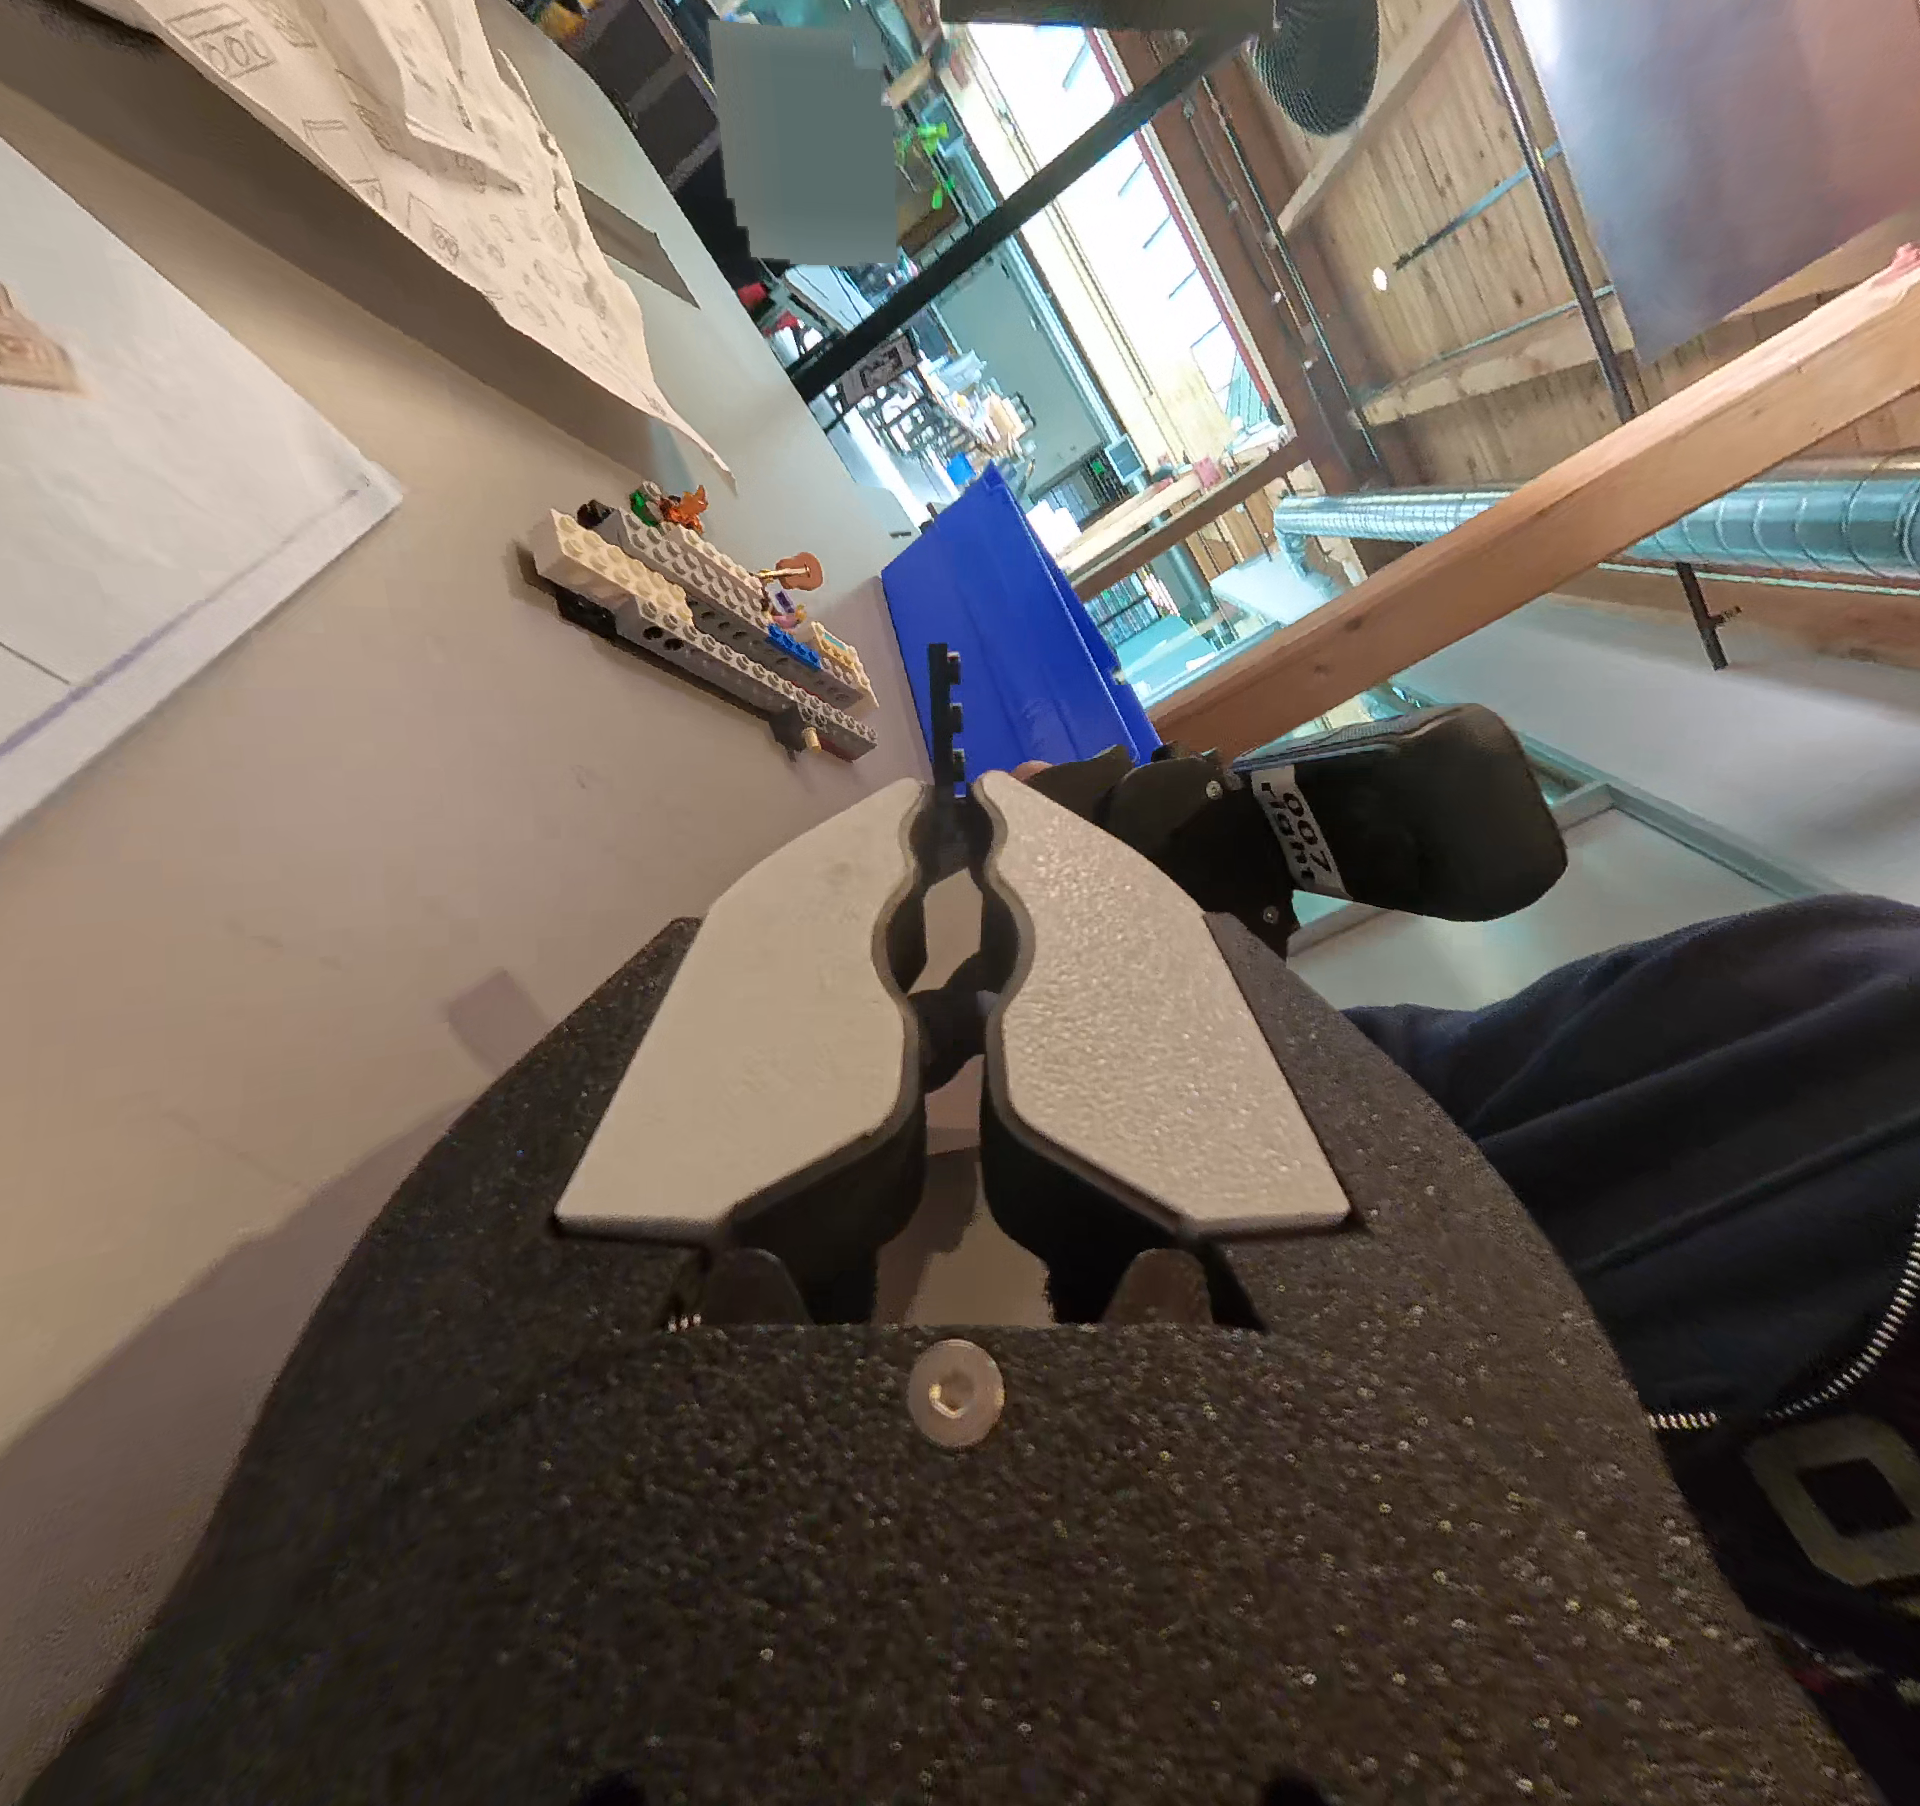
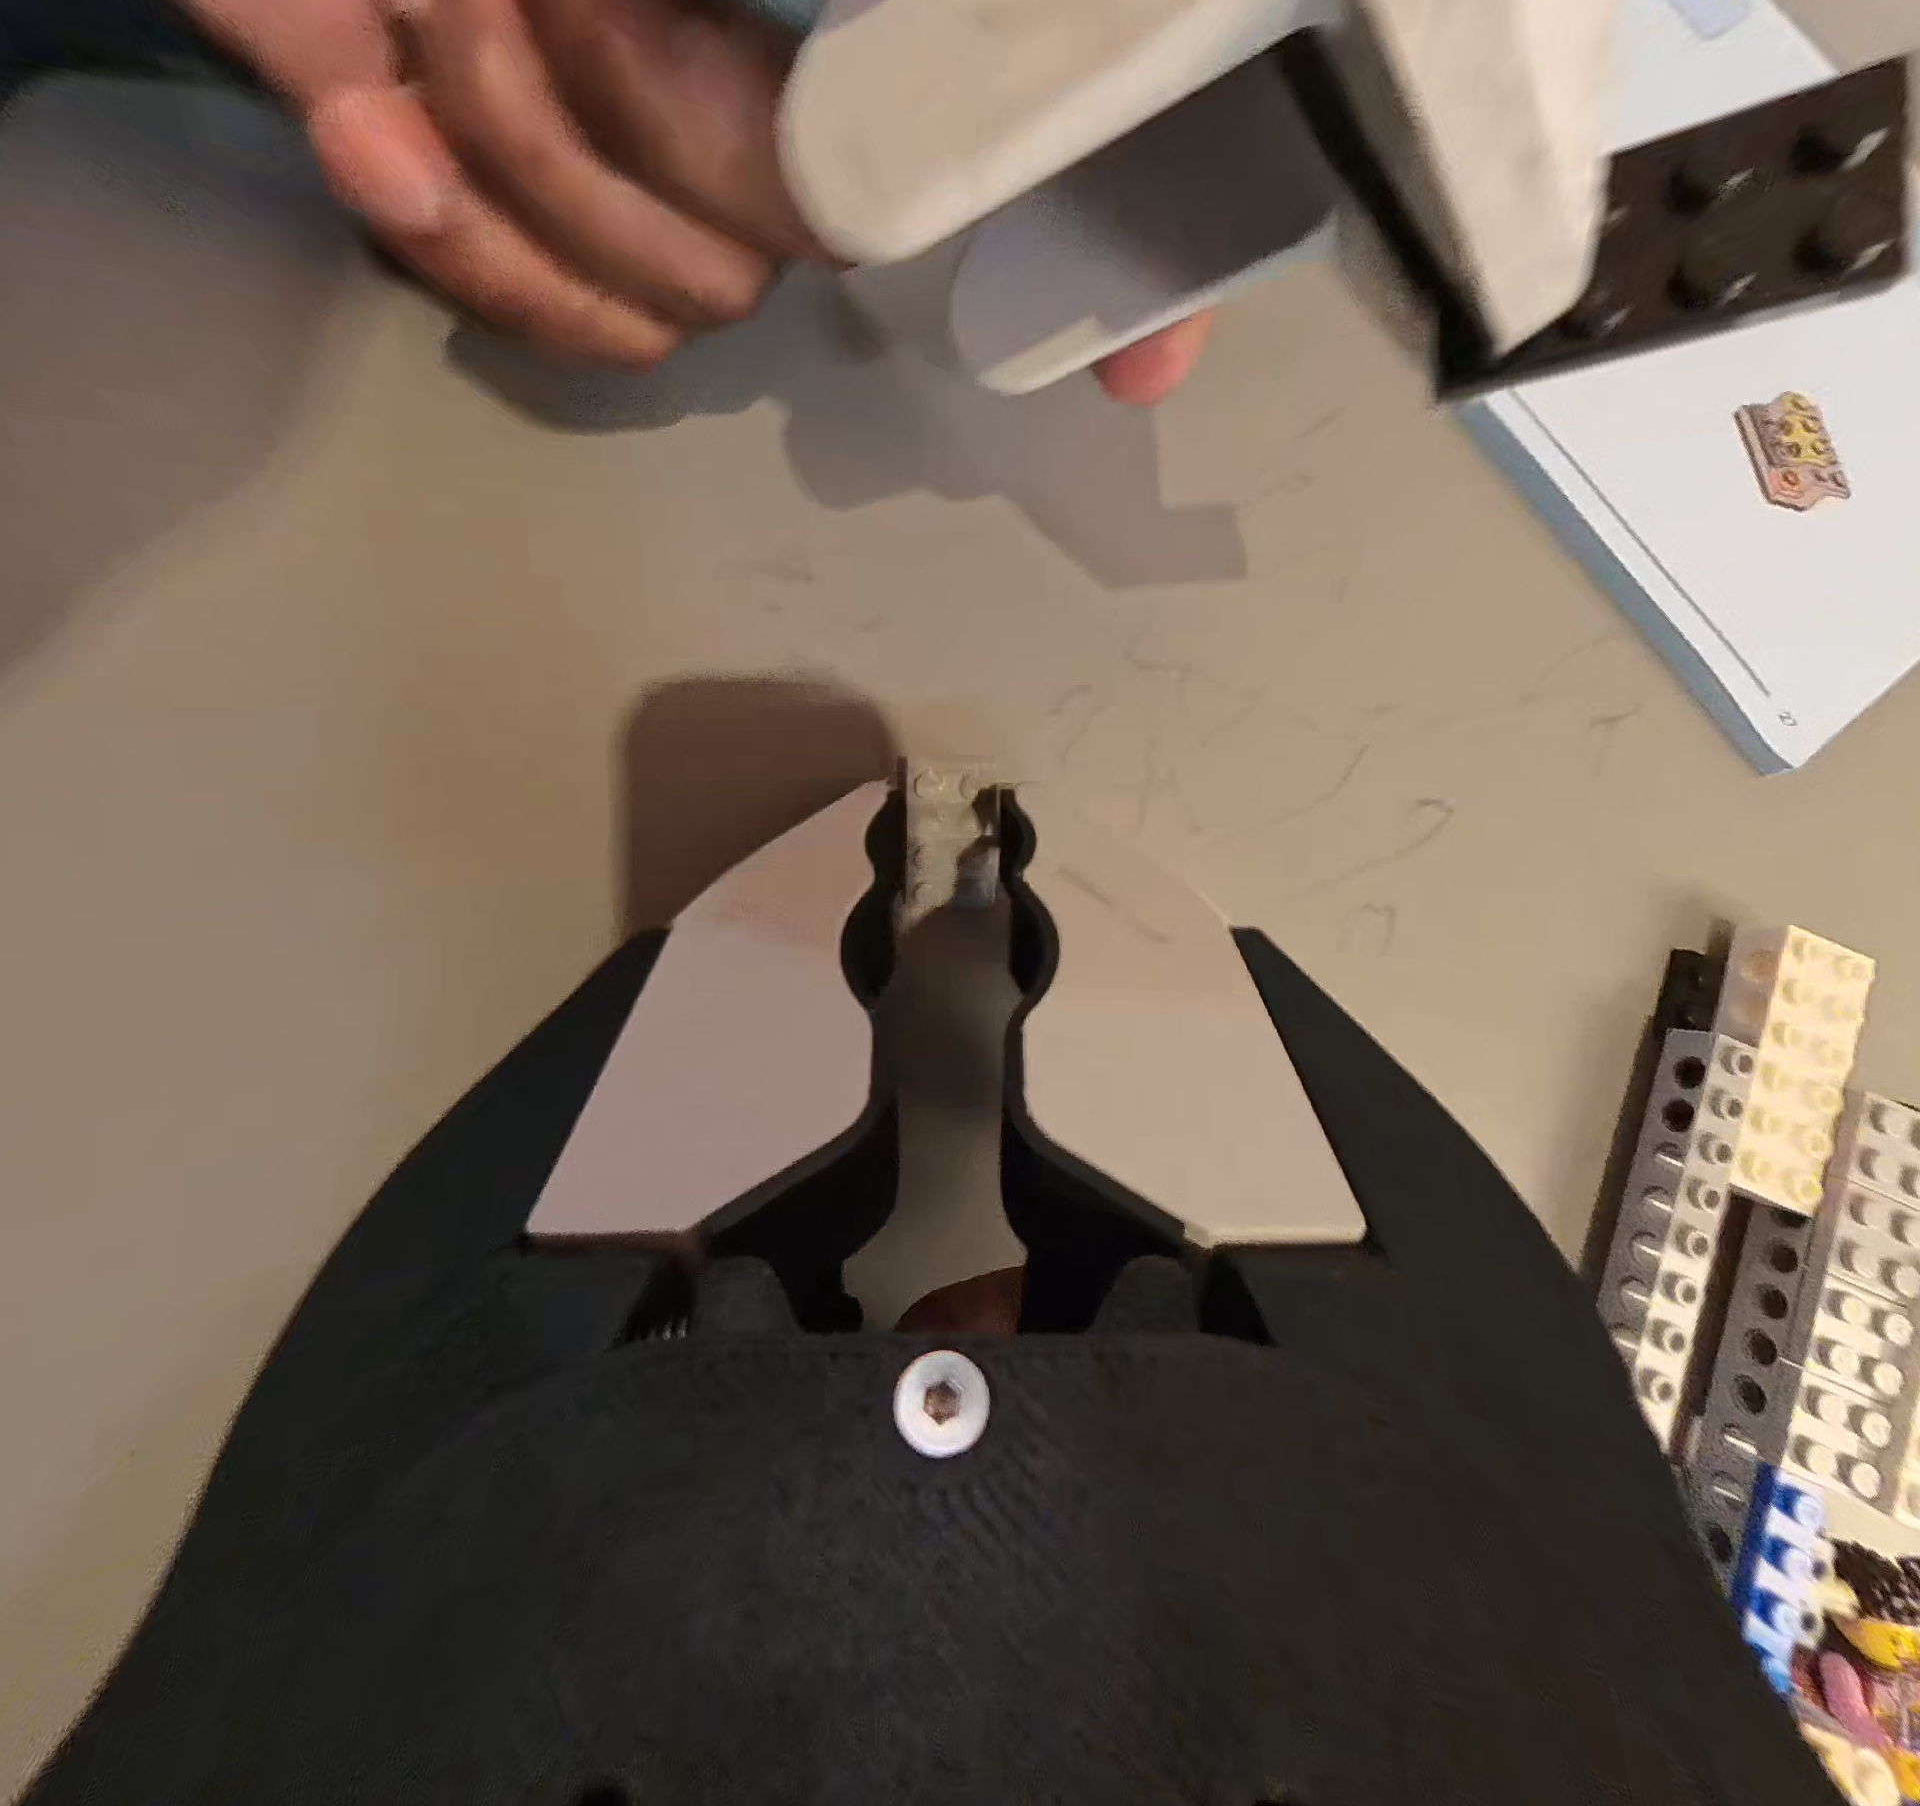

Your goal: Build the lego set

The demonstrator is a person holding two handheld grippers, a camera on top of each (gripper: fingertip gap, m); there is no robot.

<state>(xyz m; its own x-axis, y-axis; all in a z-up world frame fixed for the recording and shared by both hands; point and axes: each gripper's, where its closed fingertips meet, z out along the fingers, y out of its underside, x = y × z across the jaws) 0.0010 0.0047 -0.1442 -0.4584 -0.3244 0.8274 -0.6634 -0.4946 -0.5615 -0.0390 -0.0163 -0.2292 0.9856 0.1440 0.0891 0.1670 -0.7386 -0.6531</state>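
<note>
Black studded plate (image 1: 943,717) pinched edge-on in left tongs (image 1: 950,792), right tongs (image 2: 948,800) apparently gripping grey brick (image 2: 940,842)

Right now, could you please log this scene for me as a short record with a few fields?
Left gripper: shut on a thin black studded plate, held edge-on and lifted off the table.
Right gripper: closed around a small grey brick just above the tabletop.
Nearby build: grey and cream brick assembly to the right gripper's right.
Paper: white instruction sheet on the table.
Container: blue bin beyond the black plate.
Person: a hand on the left gripper's handle.
</note>
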